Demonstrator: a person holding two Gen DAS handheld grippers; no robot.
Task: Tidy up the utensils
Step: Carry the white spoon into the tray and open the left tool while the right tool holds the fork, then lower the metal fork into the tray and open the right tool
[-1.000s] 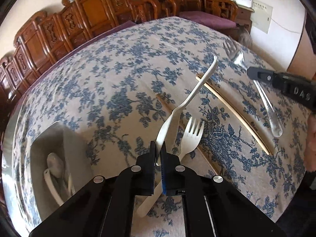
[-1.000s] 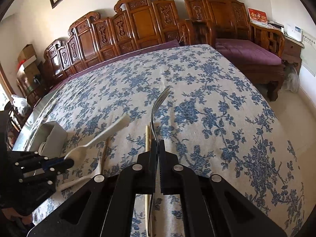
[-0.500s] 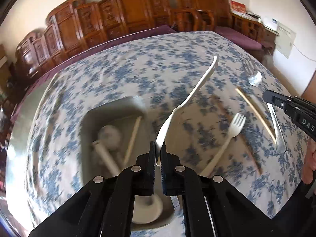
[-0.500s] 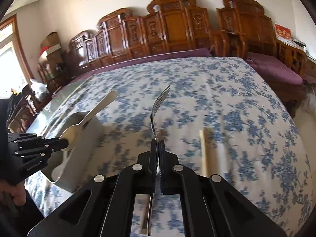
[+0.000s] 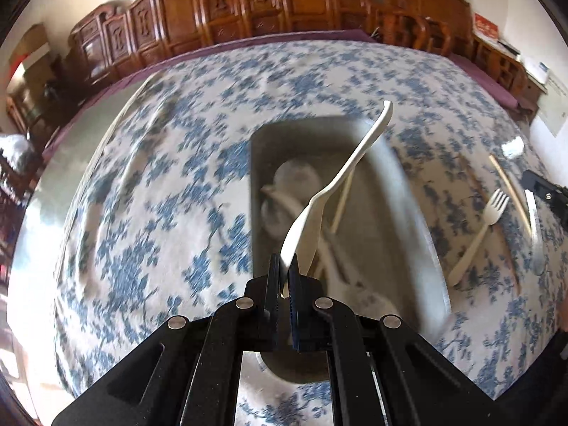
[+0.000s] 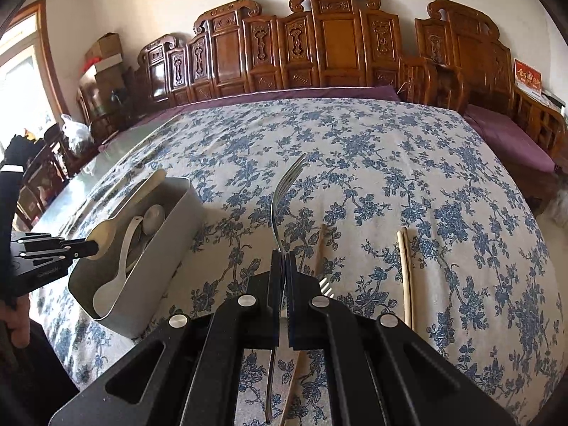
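Utensils were split: my left gripper (image 5: 284,269) clenched a cream spoon (image 5: 337,184) above the grey bin (image 6: 156,269), my right gripper (image 6: 285,259) clenched a steel fork (image 6: 280,198) beside it. I judged a tilted release could bounce the spoon off the bin's rim. Beyond the bin lay the floral tabletop (image 6: 390,149), then carved chairs (image 6: 333,42).

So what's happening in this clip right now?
A person is sorting cutlery with two handheld grippers. The left gripper is shut on a cream spoon, held above the grey bin that already contains spoons. The right gripper is shut on a metal fork. A plastic fork and chopsticks lie on the floral tablecloth.
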